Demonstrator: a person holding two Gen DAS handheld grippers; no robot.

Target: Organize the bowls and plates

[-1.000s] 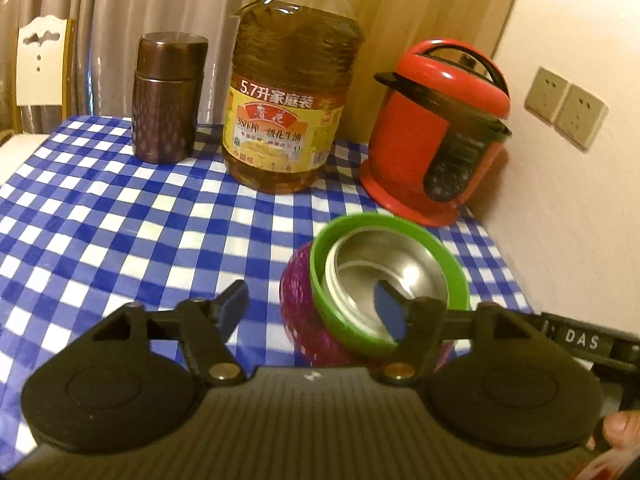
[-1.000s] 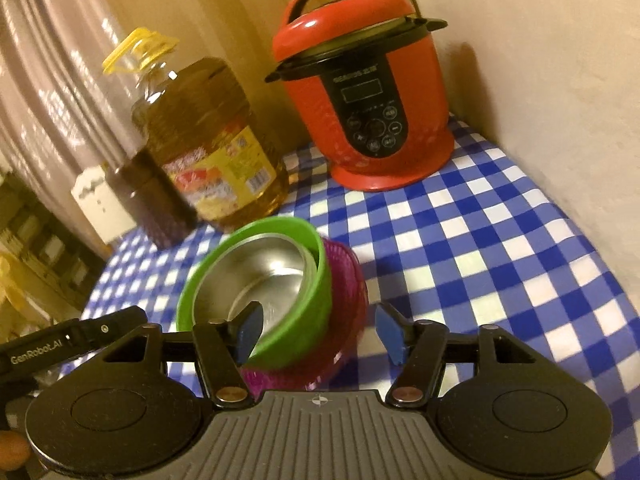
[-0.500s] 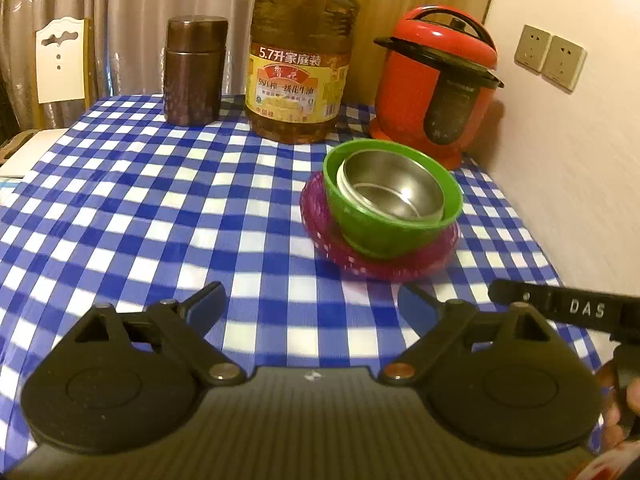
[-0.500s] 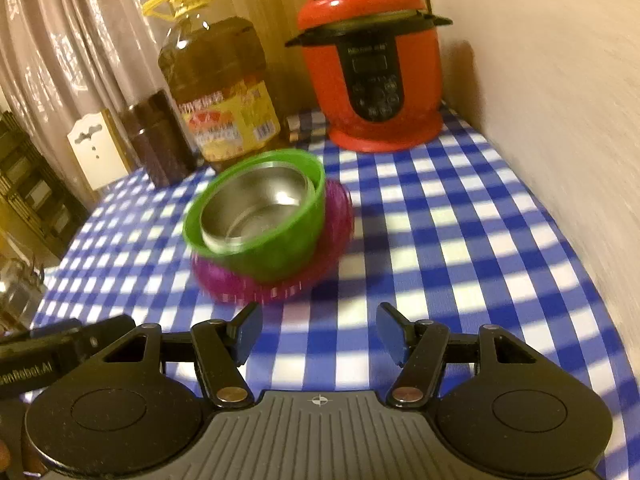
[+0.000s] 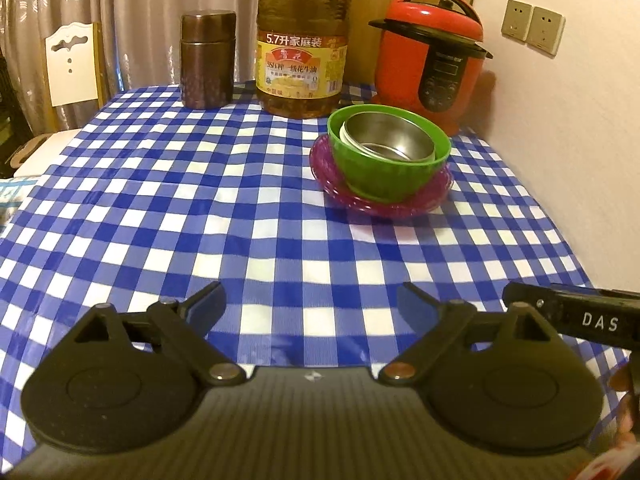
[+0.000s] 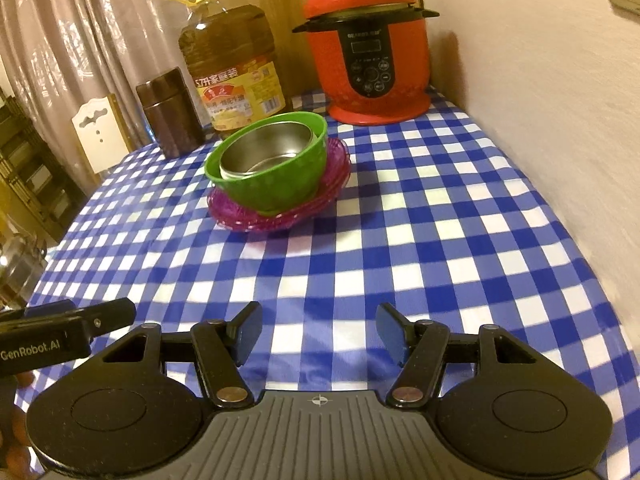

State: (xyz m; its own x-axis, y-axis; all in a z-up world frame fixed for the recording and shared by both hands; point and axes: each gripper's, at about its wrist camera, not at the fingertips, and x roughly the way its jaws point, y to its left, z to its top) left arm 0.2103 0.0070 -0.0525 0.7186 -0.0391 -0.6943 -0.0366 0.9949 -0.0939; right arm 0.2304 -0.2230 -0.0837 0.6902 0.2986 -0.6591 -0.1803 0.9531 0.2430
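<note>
bowls beyond open hand-held gripper

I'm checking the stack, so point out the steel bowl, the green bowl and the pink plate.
steel bowl [image 5: 394, 136], left wrist view, on its inner wall.
green bowl [image 5: 380, 174], left wrist view, on its outer side.
pink plate [image 6: 244, 216], right wrist view, on its near rim.

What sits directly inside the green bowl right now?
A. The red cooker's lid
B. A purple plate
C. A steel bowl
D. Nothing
C: the steel bowl is nested inside the green bowl, which itself rests on the purple plate.
</note>
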